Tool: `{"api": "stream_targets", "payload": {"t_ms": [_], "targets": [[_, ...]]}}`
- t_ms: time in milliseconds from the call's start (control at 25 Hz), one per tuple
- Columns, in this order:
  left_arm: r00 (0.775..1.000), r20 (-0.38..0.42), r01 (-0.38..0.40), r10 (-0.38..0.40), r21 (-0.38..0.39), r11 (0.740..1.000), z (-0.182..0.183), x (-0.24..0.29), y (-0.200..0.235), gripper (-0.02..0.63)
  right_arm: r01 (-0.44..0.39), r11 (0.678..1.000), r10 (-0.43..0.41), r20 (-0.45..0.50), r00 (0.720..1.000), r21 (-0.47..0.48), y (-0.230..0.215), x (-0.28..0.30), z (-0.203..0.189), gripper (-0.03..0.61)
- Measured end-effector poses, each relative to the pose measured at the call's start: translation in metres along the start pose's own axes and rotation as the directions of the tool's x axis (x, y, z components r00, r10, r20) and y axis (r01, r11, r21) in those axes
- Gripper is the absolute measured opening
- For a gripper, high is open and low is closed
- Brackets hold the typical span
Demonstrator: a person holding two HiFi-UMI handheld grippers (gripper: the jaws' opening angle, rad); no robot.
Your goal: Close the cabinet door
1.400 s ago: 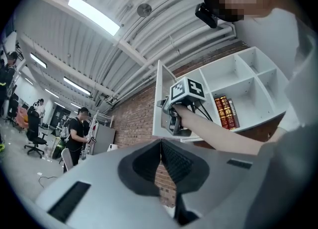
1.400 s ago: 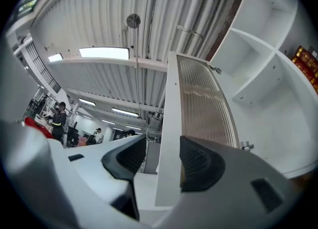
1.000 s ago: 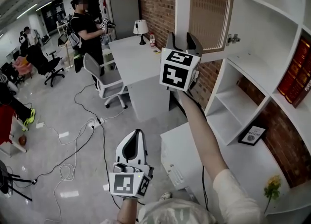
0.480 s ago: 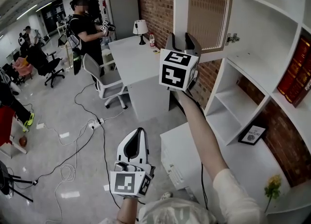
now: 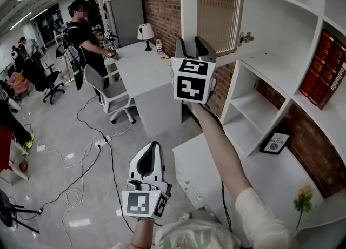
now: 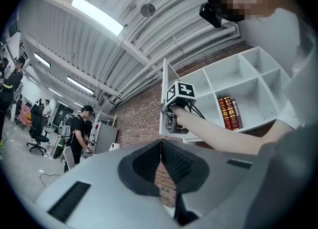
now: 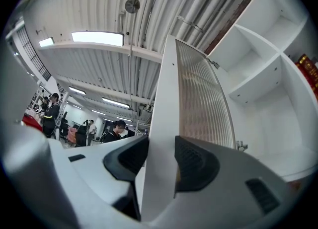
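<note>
Cabinet door (image 5: 219,10): wide open, folks, swung well out from the white shelf unit (image 5: 270,64), with its ribbed glass panel in a white frame and its hinge (image 5: 247,38) on the cabinet side.
Right gripper (image 5: 193,47): up at the door's lower free corner on an outstretched arm. Its jaws are closing on the white frame edge. The right gripper view shows that edge filling the gap, with both pads against it.
Left gripper (image 5: 153,150): hanging low by the person's body over the floor, well away from the door. The jaws are pressed together with nothing between them.
Shelves: red books (image 5: 324,69) stand in the right-hand compartment, and the compartment behind the door looks bare.
Counter (image 5: 254,183): white, under the shelves. A small framed sign (image 5: 275,142) leans at the back and a yellow flower (image 5: 304,194) stands near the right edge.
Background: a person (image 5: 81,32) stands by a far desk with a lamp (image 5: 144,31) on it, and an office chair (image 5: 108,88) sits close by.
</note>
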State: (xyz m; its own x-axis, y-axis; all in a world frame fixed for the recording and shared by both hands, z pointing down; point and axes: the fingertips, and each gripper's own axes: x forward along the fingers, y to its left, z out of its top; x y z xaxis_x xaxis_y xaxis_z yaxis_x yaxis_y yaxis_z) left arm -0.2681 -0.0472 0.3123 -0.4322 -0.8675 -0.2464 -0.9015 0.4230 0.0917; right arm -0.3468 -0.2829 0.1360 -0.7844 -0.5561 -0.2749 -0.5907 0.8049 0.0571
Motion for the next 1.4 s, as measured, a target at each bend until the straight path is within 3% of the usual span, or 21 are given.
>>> {"api": "stream_targets", "payload": {"t_ms": [240,760,1400], "targets": [[0.999,0.003,0.046,-0.046,-0.019,0.999,-0.002,0.008,-0.017,0.014,-0.032,0.999,0.033,0.044,0.998,-0.022,-0.011,-0.025,0.007,0.162],[0.989,0.02,0.15,-0.149,-0.039,0.988,-0.002,0.024,-0.045,0.014,-0.065,0.997,0.066,0.047,0.997,-0.032,-0.026,-0.058,0.016,0.13],[0.966,0.006,0.258,-0.259,-0.057,0.964,-0.009,0.035,-0.074,0.014,-0.034,0.997,0.04,0.083,0.996,-0.073,-0.047,-0.099,0.028,0.101]]}}
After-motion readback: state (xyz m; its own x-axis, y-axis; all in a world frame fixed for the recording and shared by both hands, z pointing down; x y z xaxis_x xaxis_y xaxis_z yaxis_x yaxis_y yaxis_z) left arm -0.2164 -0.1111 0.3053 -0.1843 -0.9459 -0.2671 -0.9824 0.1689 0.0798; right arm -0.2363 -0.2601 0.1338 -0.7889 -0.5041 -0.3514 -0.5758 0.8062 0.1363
